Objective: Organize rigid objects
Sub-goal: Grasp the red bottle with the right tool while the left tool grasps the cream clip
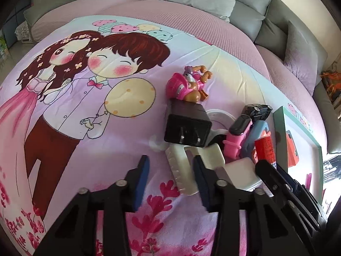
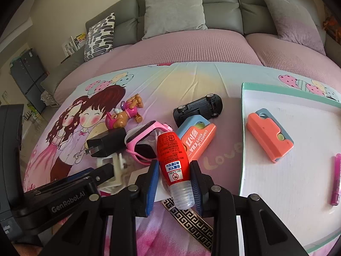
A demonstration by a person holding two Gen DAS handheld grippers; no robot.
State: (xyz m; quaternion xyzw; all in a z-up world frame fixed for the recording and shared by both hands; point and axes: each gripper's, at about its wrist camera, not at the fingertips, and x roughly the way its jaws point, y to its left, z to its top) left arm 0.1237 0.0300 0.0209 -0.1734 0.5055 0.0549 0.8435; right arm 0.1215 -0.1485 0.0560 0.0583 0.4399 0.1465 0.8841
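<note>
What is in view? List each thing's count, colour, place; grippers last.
bottle: one, red, in right gripper
carrot knife toys: two, orange-blue, one on bedspread, one on tray
toy car: one, black, upturned on bedspread
watch: one, pink, beside bottle
charger: one, black, left of watch
puppy figure: one, pink-brown, behind charger
tray: one, white, right side
pen: one, pink, on tray
left gripper: black, open around white clip
right gripper: black, shut on bottle

Both wrist views look steeply down, close, sharing the black charger (image 1: 187, 125) (mid-pile).
</note>
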